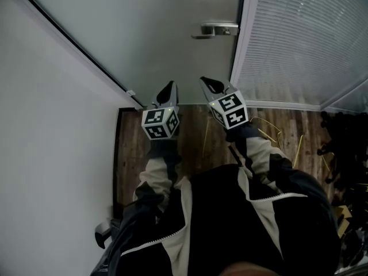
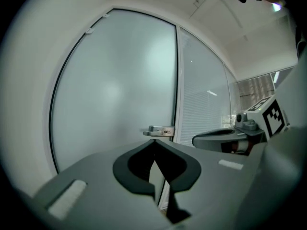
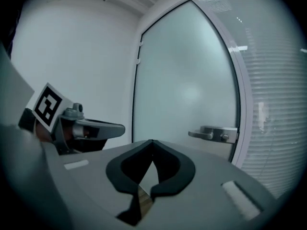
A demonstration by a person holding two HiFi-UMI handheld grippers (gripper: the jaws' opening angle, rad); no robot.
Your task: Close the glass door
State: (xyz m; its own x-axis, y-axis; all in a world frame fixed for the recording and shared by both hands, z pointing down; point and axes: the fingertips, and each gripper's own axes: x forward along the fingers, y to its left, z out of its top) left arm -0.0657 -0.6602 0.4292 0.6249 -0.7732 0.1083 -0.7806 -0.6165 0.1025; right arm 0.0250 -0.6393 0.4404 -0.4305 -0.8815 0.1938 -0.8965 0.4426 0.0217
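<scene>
The left gripper (image 1: pixel 168 88) and the right gripper (image 1: pixel 211 85) are held side by side, close in front of the frosted glass door (image 1: pixel 155 33), touching neither the door nor each other. On both, the jaws are fully closed tip to tip with nothing between them. The door stands ahead of the person over the wooden floor (image 1: pixel 195 134) — its lever handle (image 1: pixel 215 30) sits at the edge that lies along the frame beside the blind-covered glass panel (image 1: pixel 305 39).
</scene>
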